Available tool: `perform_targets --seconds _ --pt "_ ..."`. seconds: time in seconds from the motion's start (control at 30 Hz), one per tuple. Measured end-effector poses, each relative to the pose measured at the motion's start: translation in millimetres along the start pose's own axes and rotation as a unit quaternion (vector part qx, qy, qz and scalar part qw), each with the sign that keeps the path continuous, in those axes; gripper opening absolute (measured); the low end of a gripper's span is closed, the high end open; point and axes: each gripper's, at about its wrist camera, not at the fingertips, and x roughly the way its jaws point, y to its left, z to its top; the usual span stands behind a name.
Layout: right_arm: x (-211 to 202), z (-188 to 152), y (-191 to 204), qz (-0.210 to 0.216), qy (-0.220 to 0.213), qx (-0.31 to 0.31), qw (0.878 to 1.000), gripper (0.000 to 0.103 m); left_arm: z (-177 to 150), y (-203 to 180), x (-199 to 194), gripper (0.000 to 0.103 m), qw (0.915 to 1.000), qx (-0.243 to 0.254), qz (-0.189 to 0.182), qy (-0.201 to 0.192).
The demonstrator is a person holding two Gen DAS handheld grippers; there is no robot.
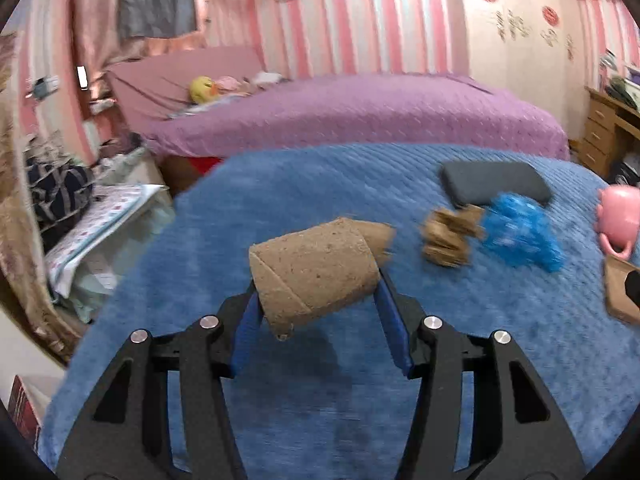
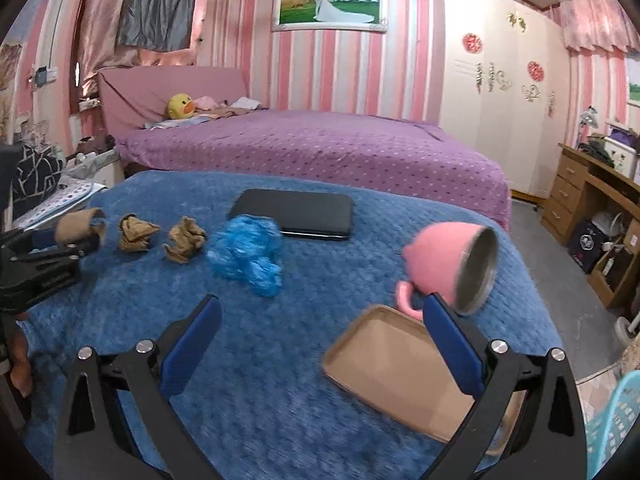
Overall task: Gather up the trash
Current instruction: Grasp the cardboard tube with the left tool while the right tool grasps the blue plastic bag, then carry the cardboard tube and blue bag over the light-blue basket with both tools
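A brown cardboard tube [image 1: 316, 268] lies crosswise between the blue pads of my left gripper [image 1: 318, 286], which is shut on it just above the blue blanket [image 1: 320, 400]. To its right lie crumpled brown paper [image 1: 450, 236] and a crumpled blue plastic bag [image 1: 520, 236]. In the right wrist view two brown paper wads [image 2: 136, 232] [image 2: 185, 238] and the blue bag [image 2: 250, 252] lie ahead of my right gripper [image 2: 323, 304]. It is open and holds nothing. The tube [image 2: 78, 226] shows at the far left.
A dark flat case [image 2: 296, 212] lies behind the bag. A pink cup [image 2: 444, 260] lies on its side next to a brown tray [image 2: 396, 364] at the right. A teal basket [image 2: 616, 420] stands off the blanket's right edge. A person's hand [image 2: 20, 364] is at the left.
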Motion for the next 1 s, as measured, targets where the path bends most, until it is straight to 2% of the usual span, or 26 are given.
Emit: perform_targets --seconds 0.13,0.23,0.4,0.57,0.6,0.63,0.7,0.8,1.0 --pt "24 12 14 0.019 0.020 -0.001 1.000 0.098 -1 29 6 0.053 0.9981 -0.039 0.044 -0.021" --pt "38 19 23 0.028 0.026 -0.009 0.999 0.098 -1 39 15 0.053 0.9964 -0.073 0.041 -0.013" --pt "73 28 41 0.040 0.051 -0.012 0.998 0.097 -5 47 23 0.053 0.9949 -0.095 0.034 0.008" --pt "106 34 58 0.042 0.083 -0.033 0.995 0.075 -6 49 26 0.053 0.9952 -0.091 0.036 0.010" --pt "113 34 60 0.043 0.093 -0.036 0.994 0.068 -6 49 26 0.053 0.9954 -0.089 0.036 0.010" --pt "120 32 62 0.049 0.106 -0.036 0.992 0.051 -5 48 26 0.053 0.9954 -0.088 0.036 0.010" --pt "126 29 60 0.067 0.122 -0.027 0.990 0.037 -5 49 27 0.053 0.9953 -0.090 0.035 0.010" --pt "116 30 57 0.074 0.099 -0.020 0.992 0.031 -4 48 26 0.053 0.9950 -0.093 0.033 0.012" --pt "66 25 53 0.062 0.047 -0.042 0.996 0.030 -4 48 27 0.053 0.9952 -0.092 0.032 0.011"
